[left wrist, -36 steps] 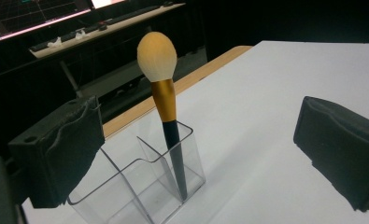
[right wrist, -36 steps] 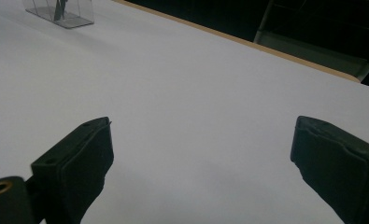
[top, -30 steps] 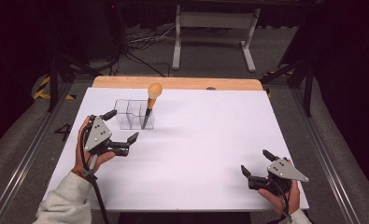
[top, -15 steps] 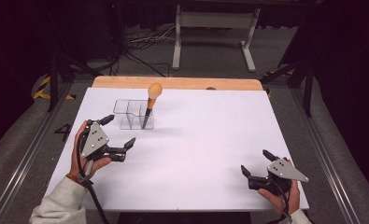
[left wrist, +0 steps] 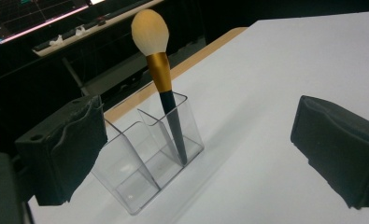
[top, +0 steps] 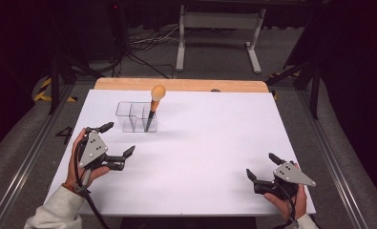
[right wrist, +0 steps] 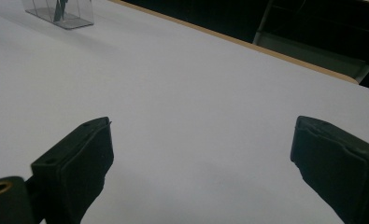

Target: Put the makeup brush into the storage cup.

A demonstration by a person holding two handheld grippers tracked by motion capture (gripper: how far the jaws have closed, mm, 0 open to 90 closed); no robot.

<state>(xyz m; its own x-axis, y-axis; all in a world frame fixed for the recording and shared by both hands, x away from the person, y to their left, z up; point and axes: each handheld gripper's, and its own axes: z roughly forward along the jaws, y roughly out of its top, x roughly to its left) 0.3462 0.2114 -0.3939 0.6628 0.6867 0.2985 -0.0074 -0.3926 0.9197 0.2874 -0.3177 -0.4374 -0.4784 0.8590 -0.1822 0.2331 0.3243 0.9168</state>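
Fingers spread wide on left gripper (top: 118, 139) and right gripper (top: 263, 167), both empty, low over table (top: 205, 138).

White-covered counter (top: 200, 157), bare across its middle and right: open passage between the left gripper (top: 113, 140) and the right gripper (top: 261, 167), both with jaws apart. Sole obstacle: clear plastic two-compartment holder (top: 132, 117) at far left, with an upright gold-and-black, cream-headed makeup brush (top: 153, 107) rising above its rim.
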